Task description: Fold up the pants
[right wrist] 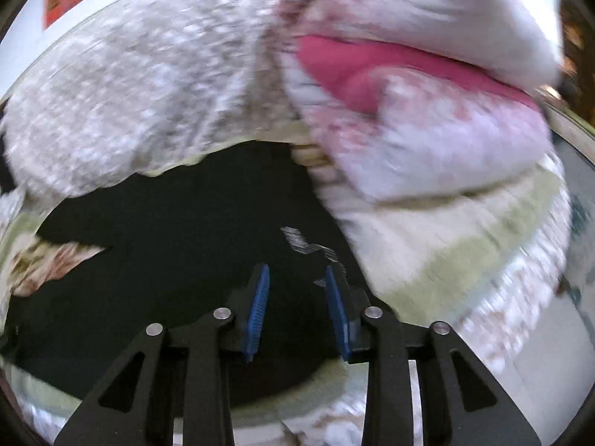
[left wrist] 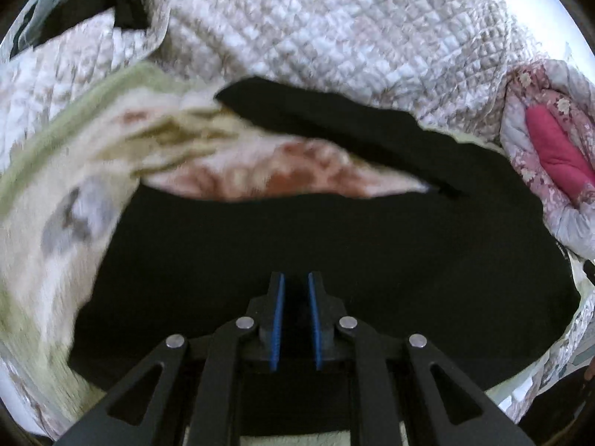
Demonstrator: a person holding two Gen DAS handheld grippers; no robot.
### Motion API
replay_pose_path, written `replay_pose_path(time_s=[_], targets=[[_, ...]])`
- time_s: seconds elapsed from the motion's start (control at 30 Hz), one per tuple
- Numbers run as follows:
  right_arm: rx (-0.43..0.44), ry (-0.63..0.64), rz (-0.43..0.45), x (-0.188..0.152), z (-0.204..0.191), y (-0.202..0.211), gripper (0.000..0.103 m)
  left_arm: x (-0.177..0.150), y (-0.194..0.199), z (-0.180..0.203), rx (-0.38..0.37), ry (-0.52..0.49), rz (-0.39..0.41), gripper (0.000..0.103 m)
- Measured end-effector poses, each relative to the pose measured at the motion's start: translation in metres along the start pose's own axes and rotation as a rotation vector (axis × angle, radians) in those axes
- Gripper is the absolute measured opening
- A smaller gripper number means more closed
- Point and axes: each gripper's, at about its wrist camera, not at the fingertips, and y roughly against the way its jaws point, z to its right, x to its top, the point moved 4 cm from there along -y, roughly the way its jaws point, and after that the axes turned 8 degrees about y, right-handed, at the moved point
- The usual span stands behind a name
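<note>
Black pants (left wrist: 297, 238) lie spread on a bed with a floral sheet (left wrist: 74, 171). One leg (left wrist: 334, 119) runs up and left toward the quilt. My left gripper (left wrist: 296, 278) is over the black cloth, its blue pads (left wrist: 278, 319) a narrow gap apart with dark cloth between them. In the right wrist view the pants (right wrist: 167, 245) fill the lower middle. My right gripper (right wrist: 297, 271) is part open over the pants' right edge, near a white printed label (right wrist: 297, 239). Both views are blurred by motion.
A white quilted blanket (left wrist: 316, 22) is bunched behind the pants. A pink and white floral quilt (left wrist: 554, 148) lies at the right; in the right wrist view it (right wrist: 427, 111) lies close above the pants. The green-bordered sheet (right wrist: 446, 252) lies to the right.
</note>
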Motion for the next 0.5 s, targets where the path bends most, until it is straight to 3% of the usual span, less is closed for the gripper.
replay_pose_path(time_s=[0.07,0.13,0.23,0.33,0.43,0.5], targets=[[0.013,0.024,-0.035,0.005,-0.005,-0.019,0.032,0.01,-0.001,0.001,0.004,-0.012,0.016,0.021],[0.001,0.005,-0.105,0.003,-0.003,-0.042,0.033,0.019,-0.014,-0.006,0.011,-0.014,-0.004,0.036],[-0.001,-0.079,-0.117,-0.009,0.012,-0.047,0.035,0.022,-0.042,-0.036,0.136,0.041,-0.047,0.036],[-0.032,-0.082,-0.07,-0.007,0.014,-0.037,0.037,0.028,-0.037,-0.055,0.15,0.114,-0.023,0.036],[0.035,-0.046,-0.046,-0.004,-0.003,-0.037,0.037,0.033,-0.029,-0.057,0.172,0.123,0.012,0.035],[0.068,0.013,-0.053,-0.004,-0.022,-0.04,0.037,0.032,-0.022,-0.045,0.119,0.114,0.022,0.034]])
